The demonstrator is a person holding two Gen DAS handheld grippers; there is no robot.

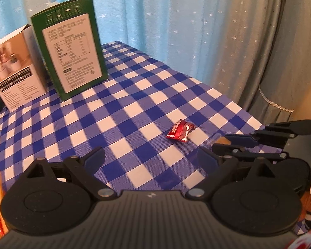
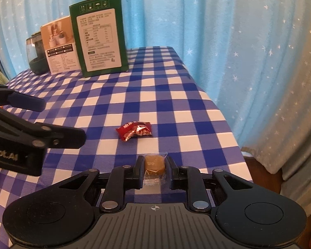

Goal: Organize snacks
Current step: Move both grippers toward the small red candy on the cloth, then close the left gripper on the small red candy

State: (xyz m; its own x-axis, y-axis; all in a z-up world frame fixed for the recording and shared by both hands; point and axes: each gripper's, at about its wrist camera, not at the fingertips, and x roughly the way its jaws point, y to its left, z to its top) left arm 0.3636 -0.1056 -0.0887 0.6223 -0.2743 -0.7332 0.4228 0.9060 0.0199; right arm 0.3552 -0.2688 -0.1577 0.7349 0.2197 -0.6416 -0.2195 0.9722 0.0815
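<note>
Altogether two snacks: red packet (image 2: 134, 132), brown sweet (image 2: 154, 163), two boxes (image 2: 100, 37).

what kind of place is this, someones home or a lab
Most likely a room in a home, though that is a guess. A table wears a blue and white checked tablecloth, blue star-printed curtains hang behind it, and retail cartons such as a tall green cardboard box stand at the back.

Each hand-held gripper (image 2: 154, 170) is matte black with round side discs, silver pivot screws, a grey ribbed base bearing a small crosshair mark, blue-faced fingers (image 1: 94, 158) and white lettering on the left one's side.
</note>
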